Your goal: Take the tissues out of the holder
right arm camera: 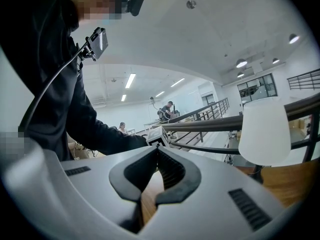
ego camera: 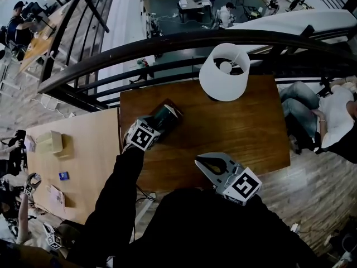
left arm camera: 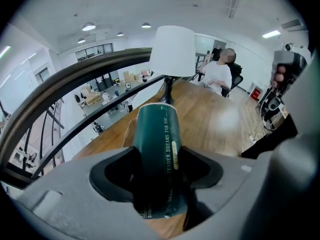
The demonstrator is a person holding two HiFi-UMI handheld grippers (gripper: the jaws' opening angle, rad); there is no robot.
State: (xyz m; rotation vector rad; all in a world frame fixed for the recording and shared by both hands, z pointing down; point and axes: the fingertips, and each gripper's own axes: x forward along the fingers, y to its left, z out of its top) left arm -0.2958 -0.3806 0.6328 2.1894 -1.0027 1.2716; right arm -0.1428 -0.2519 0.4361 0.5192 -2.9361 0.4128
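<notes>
1 green holder (left arm camera: 157,134) clamped in left gripper (left arm camera: 159,160).

Premises: open-plan office or lab, mezzanine level. A curved dark railing (ego camera: 167,44) across the upper frame overlooks lower-floor desks (ego camera: 194,4) with seated staff. Wooden tables (ego camera: 251,127), white lamp (ego camera: 224,74), ceiling strip lights (right arm camera: 130,80).

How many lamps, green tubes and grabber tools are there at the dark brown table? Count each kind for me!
Lamp: 1
Green tissue holder: 1
Grippers: 2, the left gripper clamped on the green tissue holder, and the right gripper shut and empty
Total: 4
</notes>
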